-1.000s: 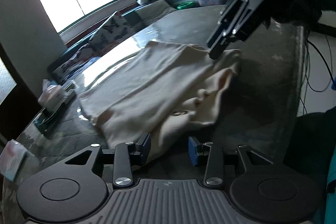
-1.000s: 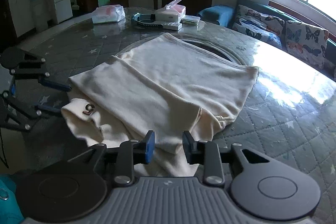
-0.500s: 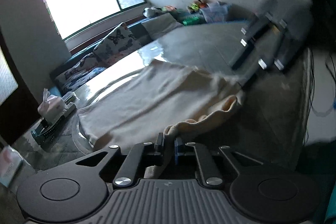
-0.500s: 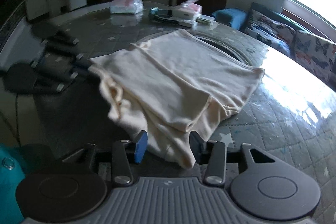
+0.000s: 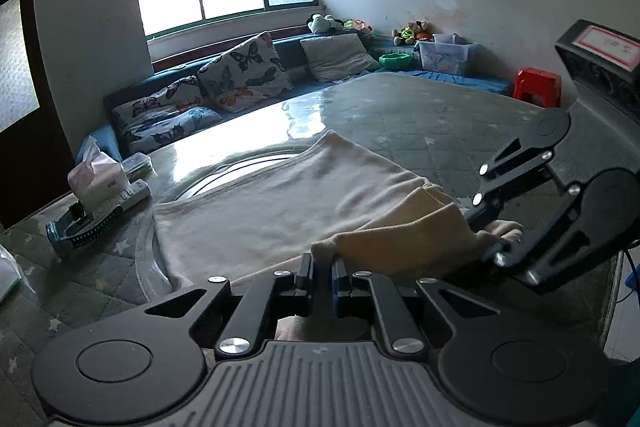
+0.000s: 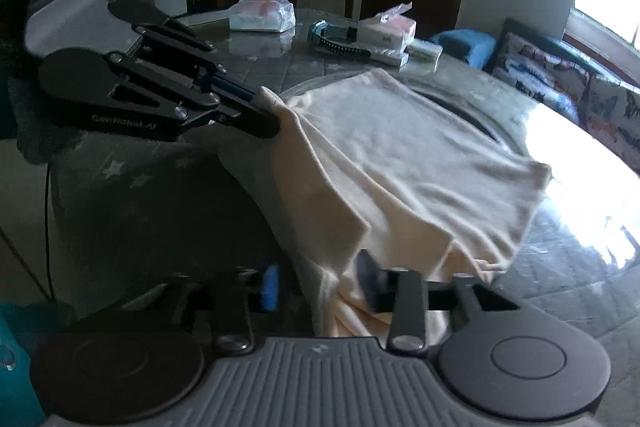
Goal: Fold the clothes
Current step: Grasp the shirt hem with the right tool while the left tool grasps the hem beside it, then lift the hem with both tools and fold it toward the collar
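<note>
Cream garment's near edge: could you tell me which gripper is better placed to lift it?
Left, probably: the left gripper is shut on the edge of the cream garment, whereas the right gripper merely straddles cloth, jaws open, and must close first.

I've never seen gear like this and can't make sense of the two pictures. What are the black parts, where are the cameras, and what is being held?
A person holds a two-finger tool in each hand; each carries a fisheye camera looking along its fingers. In the left view, the left tool is shut on an edge of the cream garment, and the right tool shows opposite. In the right view, the right tool has fabric between its fingers, though blur hides whether it grips. The garment lies partly on a quilted table, near a tissue pack.
</note>
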`<state>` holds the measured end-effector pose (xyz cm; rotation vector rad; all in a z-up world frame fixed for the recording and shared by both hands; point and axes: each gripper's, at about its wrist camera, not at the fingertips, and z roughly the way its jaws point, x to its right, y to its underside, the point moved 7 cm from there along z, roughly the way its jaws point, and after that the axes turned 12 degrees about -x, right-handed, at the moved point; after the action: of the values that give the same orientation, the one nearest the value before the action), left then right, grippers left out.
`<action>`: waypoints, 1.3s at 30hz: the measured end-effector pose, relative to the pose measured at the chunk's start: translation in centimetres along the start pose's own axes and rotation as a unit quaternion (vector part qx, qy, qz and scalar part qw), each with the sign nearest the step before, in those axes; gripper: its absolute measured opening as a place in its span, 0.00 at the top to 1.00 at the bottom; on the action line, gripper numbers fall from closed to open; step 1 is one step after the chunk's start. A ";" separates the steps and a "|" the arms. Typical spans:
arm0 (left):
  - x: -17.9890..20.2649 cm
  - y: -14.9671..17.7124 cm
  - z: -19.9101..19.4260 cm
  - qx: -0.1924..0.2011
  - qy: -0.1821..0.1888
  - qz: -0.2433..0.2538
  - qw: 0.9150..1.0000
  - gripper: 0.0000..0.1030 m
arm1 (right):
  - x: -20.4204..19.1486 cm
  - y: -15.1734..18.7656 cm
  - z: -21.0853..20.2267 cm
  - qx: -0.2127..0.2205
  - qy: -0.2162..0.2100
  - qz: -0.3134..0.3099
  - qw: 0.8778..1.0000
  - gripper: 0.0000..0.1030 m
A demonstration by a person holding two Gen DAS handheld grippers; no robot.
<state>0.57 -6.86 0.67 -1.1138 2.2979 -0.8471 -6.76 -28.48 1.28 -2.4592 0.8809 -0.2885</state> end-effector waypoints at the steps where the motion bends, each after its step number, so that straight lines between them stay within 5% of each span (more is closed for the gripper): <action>1: 0.1 0.2 -0.1 0.000 -0.001 0.002 1.000 0.88 | 0.2 -0.2 0.2 0.000 -0.003 0.008 1.000 0.83; 7: 0.7 2.5 -1.7 0.008 -0.017 0.025 0.999 0.80 | 1.6 -1.3 -0.8 0.014 -0.018 0.049 0.999 0.88; 10: 0.9 3.6 -2.1 0.005 -0.034 0.038 0.999 0.66 | 1.9 -1.9 -1.2 0.021 -0.017 0.053 0.998 0.89; 16: 1.1 5.3 -2.1 0.001 -0.071 0.076 0.995 0.65 | 2.4 -2.6 -1.6 0.031 -0.011 0.065 0.997 0.89; 19: 1.1 5.7 -1.9 0.000 -0.091 0.100 0.991 0.68 | 2.3 -2.6 -1.8 0.036 -0.009 0.067 0.997 0.89; 23: 1.1 5.9 -2.0 -0.001 -0.099 0.100 0.990 0.90 | 2.3 -2.3 -2.1 0.047 -0.005 0.073 0.996 0.90; 39: 4.8 5.8 -11.1 0.044 -0.040 0.078 0.995 0.92 | -1.9 0.8 -9.4 0.088 -0.004 0.026 0.996 0.91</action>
<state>-12.13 -4.23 4.01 -0.9016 2.2253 -0.8190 -11.99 -31.50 8.72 -2.2703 0.8759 -0.3223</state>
